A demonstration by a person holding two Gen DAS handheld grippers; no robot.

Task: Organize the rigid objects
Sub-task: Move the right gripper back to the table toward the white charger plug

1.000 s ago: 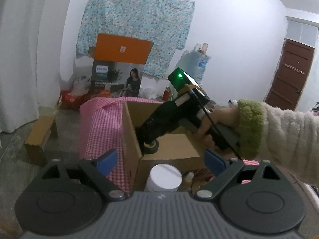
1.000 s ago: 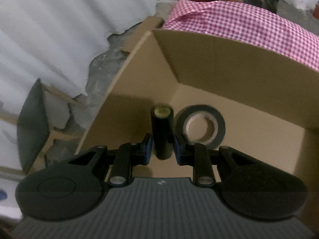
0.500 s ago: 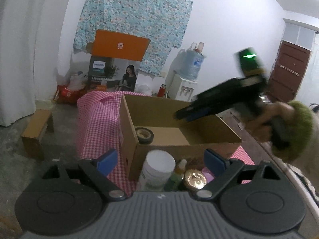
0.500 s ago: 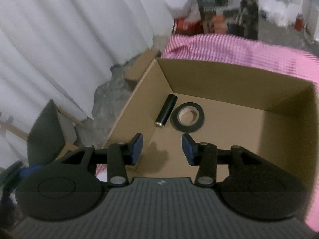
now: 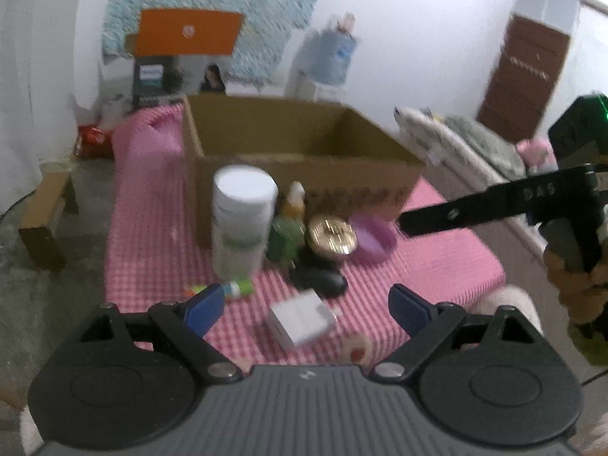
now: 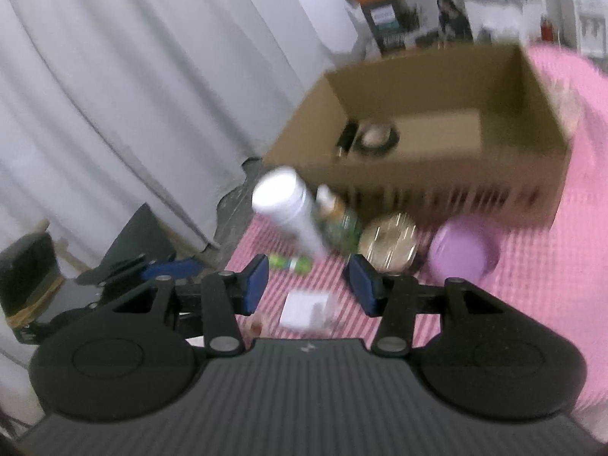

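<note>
A cardboard box [image 5: 304,174] [image 6: 456,186] stands on the pink checked table [image 5: 437,266]. Inside it lie a black cylinder [image 6: 344,138] and a black tape roll [image 6: 376,137]. In front of the box stand a white bottle [image 5: 243,216] [image 6: 288,209], a small green bottle [image 5: 287,233], a gold round tin [image 5: 332,233] [image 6: 387,243] and a purple dish [image 5: 374,233] [image 6: 461,252]. A white charger block [image 5: 298,319] [image 6: 307,309] lies nearest. My left gripper [image 5: 306,309] is open and empty above the charger. My right gripper [image 6: 309,285] is open and empty, back from the box.
A black mouse-like object [image 5: 323,281] and a small green-white tube [image 5: 228,288] lie on the cloth. A low wooden stool [image 5: 45,216] stands on the floor at left. White curtains [image 6: 133,95] hang at left. A bed [image 5: 475,152] lies at right.
My right gripper let go of the black cylinder in the box beside the tape roll and pulled back and up. My left gripper drew back, so more table objects show.
</note>
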